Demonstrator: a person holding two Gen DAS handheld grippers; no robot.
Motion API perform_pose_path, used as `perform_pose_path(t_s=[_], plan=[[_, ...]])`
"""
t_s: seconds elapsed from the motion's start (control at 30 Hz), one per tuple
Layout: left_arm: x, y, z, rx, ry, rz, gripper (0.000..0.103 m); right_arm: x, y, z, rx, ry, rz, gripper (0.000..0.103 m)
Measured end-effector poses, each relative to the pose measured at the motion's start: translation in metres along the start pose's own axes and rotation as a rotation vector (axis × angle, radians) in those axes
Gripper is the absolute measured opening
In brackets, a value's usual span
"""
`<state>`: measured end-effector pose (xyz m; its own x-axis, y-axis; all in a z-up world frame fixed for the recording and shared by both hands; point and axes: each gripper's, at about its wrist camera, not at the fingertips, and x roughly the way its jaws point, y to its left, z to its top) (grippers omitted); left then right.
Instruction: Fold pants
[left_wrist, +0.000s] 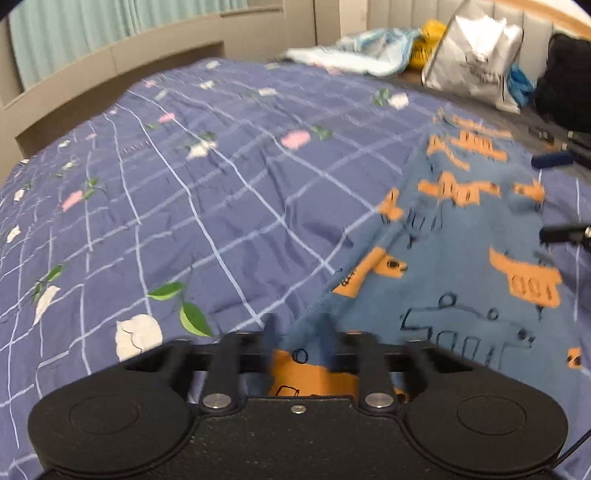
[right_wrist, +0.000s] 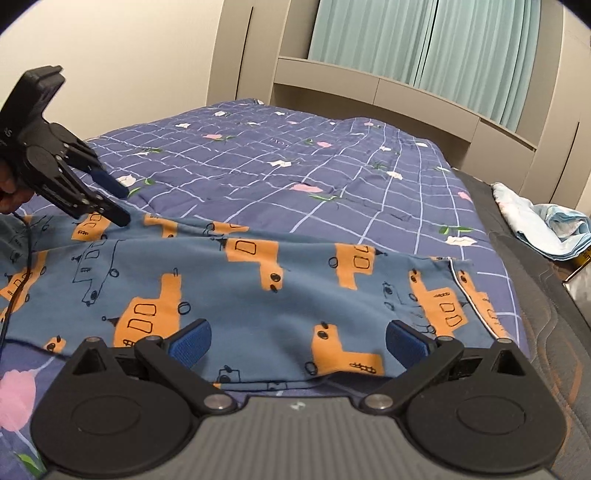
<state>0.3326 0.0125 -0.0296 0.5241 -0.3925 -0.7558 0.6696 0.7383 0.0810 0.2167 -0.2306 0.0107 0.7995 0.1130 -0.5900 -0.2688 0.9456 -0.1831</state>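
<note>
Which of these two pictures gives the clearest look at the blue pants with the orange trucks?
The right wrist view: the pants lie sharp across the quilt, their far edge and hem visible. The left wrist view is blurred, showing only part of the pants along its right side.

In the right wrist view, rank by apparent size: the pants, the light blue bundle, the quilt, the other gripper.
1. quilt, largest.
2. pants.
3. left gripper and light blue bundle: they look alike, and their distances from the camera differ, so I leave them unranked.
</note>
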Motion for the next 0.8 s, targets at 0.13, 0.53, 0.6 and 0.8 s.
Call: perform_pose_path(t_s=[0.13, 0.53, 0.6, 0.8], plan=[[-0.002, 0.002, 0.003, -0.017, -0.005, -0.017, 0.001, 0.0, -0.003, 0.0, 0.016, 0.002, -0.002, 0.103], [-0.019, 0.016, 0.0, -0.14, -0.052, 0.04, 0.0, 0.002, -0.011, -0.003, 0.049, 0.017, -0.02, 0.103], [-0.011, 0.013, -0.002, -0.134, -0.036, 0.041, 0.001, 0.004, -0.014, -0.004, 0.057, 0.027, -0.028, 0.103], [-0.016, 0.018, -0.007, -0.241, -0.042, 0.043, 0.054, 0.009, -0.025, -0.008, 0.11, 0.056, -0.05, 0.103]])
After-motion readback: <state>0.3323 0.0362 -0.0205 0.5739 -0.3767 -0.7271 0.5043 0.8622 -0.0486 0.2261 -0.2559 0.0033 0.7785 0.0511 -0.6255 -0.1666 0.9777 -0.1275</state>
